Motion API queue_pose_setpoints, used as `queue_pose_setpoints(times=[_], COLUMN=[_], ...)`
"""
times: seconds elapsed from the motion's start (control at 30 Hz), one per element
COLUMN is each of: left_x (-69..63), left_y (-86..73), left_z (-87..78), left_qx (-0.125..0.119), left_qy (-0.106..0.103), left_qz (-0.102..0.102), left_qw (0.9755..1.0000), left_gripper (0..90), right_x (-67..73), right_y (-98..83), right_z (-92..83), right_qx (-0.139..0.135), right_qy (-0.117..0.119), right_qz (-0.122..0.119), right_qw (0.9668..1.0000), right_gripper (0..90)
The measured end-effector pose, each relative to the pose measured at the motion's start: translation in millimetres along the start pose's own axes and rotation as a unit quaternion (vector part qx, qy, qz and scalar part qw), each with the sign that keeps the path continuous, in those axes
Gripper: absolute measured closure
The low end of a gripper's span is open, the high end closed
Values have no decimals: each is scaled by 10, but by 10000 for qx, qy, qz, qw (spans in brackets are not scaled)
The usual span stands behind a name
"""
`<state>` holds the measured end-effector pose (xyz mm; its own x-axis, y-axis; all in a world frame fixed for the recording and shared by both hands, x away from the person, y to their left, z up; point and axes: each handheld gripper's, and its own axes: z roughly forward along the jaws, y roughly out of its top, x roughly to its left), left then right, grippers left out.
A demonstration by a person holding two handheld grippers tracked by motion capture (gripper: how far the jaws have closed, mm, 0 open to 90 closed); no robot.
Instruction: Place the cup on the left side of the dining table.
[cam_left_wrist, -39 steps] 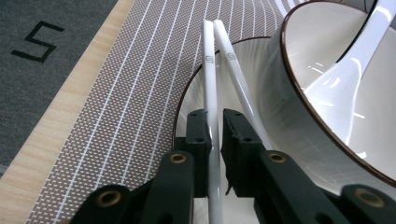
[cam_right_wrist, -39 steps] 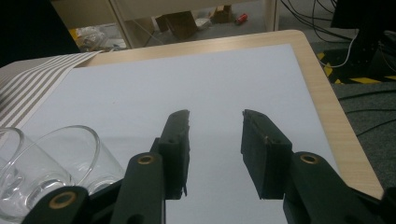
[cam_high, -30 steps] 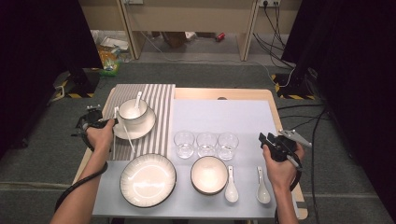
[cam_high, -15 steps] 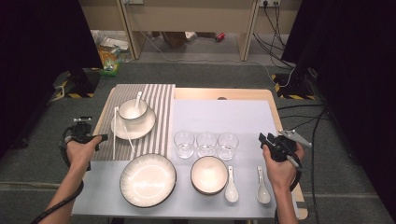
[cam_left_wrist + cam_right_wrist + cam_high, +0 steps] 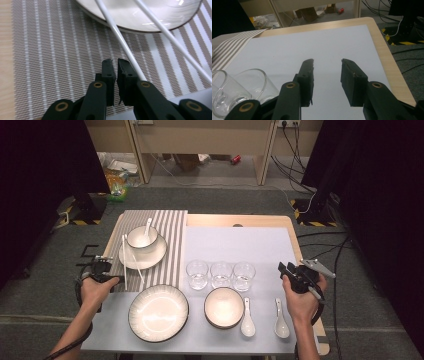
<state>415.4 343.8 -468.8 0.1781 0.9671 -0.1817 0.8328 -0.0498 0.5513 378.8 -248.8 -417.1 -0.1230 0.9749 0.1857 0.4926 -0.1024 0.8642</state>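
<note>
My left gripper (image 5: 102,269) hovers at the left edge of the striped placemat (image 5: 170,227). Its jaws have just been closing and now stand shut (image 5: 115,61) with nothing between them. Two white chopsticks (image 5: 120,40) lie just to the right of the jaws, their far ends resting on the saucer (image 5: 140,17). The saucer (image 5: 150,260) carries a cup with a spoon in it (image 5: 142,237). My right gripper (image 5: 286,270) is held over the table's right side, open (image 5: 327,63) and empty, to the right of the glasses (image 5: 249,85).
Three empty glasses (image 5: 220,274) stand in a row mid-table on a pale mat (image 5: 240,240). In front of them are a ribbed plate (image 5: 158,312), a bowl (image 5: 224,306) and two white spoons (image 5: 247,320). Cables run over the floor beyond.
My left hand has drawn back from beside the saucer toward the near left of the placemat, and its jaws have closed. The right hand has stayed where it was.
</note>
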Motion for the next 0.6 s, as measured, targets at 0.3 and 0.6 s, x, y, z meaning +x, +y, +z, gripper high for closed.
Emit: queue_pose_setpoints(times=[0.3, 0.6], left_x=[-312, -598], left_y=[103, 234], left_z=[92, 186], left_qx=[126, 218], left_qy=[-139, -283], left_qz=[397, 646], left_qw=[9990, 9973], left_gripper=[839, 855], right_x=[1, -4], right_y=[5, 7], right_z=[-10, -10], right_qx=[8, -2], right_qy=[0, 4], right_qz=[30, 40], right_qw=[10000, 10000], right_gripper=[632, 634])
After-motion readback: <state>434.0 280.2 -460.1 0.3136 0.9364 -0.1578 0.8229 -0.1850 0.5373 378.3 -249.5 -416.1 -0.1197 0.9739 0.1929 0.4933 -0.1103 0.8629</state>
